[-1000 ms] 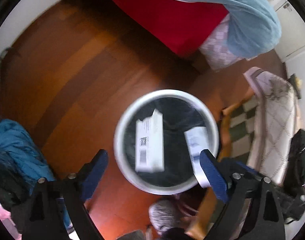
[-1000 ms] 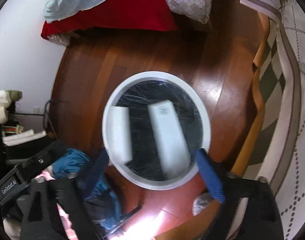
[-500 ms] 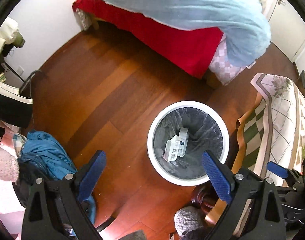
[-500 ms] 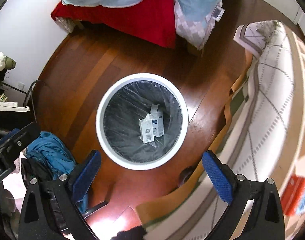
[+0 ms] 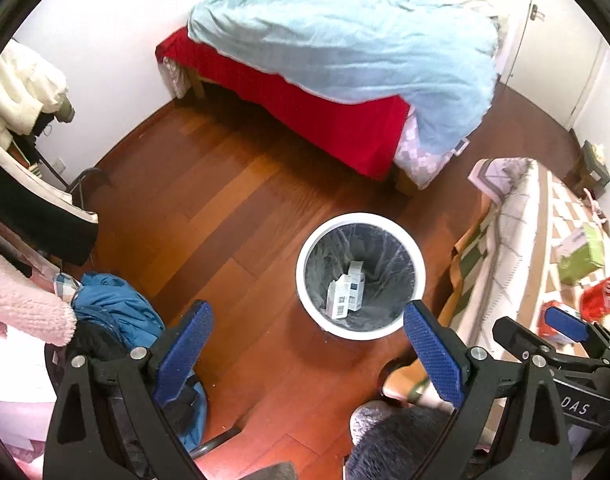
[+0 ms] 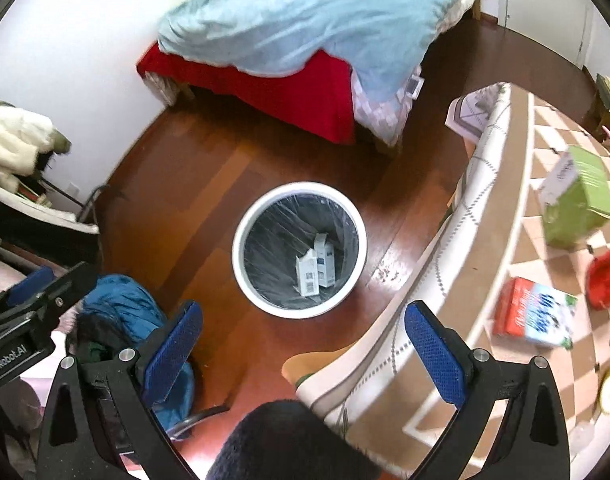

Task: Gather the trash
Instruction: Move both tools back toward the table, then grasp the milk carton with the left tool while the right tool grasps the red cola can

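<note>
Bright, even room light in both views, with strong fisheye bending and black corners. The glossy reddish wooden floor (image 6: 389, 236) shows soft glare; the right view's edges blur slightly.

We read little here. On the black body of the left gripper (image 6: 21, 354), seen at the near left of the right wrist view, white letters spell "nRobot.AI", the start cut off. On the right gripper (image 5: 577, 404), at the near right of the left wrist view, we make out "DAS". The white cartons (image 5: 345, 294) in the white bin (image 5: 305, 280) carry barcodes and dark panels too small to read. Print on the green box (image 6: 577, 200) and the red carton (image 6: 533, 316) on the table is blurred.
</note>
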The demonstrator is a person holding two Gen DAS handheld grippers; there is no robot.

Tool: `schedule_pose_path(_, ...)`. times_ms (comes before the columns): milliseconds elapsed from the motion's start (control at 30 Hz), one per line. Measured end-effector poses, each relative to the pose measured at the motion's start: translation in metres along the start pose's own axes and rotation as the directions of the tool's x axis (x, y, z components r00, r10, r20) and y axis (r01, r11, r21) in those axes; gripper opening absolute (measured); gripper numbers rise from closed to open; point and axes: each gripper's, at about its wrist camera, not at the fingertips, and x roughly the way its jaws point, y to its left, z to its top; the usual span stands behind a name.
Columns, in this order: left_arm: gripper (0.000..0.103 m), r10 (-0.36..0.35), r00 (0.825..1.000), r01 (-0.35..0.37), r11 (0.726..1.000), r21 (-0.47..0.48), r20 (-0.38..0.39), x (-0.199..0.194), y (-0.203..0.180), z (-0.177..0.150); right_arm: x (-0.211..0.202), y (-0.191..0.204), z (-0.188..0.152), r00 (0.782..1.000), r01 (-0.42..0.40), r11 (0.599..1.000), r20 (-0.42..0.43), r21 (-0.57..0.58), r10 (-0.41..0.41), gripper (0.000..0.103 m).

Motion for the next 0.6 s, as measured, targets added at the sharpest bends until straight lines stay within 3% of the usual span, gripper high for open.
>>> schedule_pose_path(167, 0.097, -0.004, 0.997, 0.002, 1.000, 0.030, 0.079, -0.042, -0.027, -0.001, -0.051, -0.028, -0.009, 0.997, -0.029, 0.997, 0.077, 0.074, 0.023, 0.102)
schedule_pose_path(267, 0.097, -0.033, 0.995, 0.027, 0.997, 0.070, 0.090, -0.050, -0.063, -0.003, -0.082, -0.066, -0.014, 0.992, 0.002, 0.990, 0.121, 0.141, -0.020, 0.102)
schedule_pose_path(467, 0.097, -0.156, 0.987, 0.159, 0.975, 0.153, -0.031, -0.015, -0.166, -0.012, -0.110, -0.178, -0.027, 0.974, 0.161, 0.939, 0.102, 0.304, -0.201, 0.102)
schedule_pose_path(600, 0.097, -0.226, 0.956, 0.261, 0.946, 0.191, -0.189, 0.029, -0.242, -0.021, -0.116, -0.246, -0.030, 0.959, 0.242, 0.900, 0.055, 0.363, -0.280, 0.102)
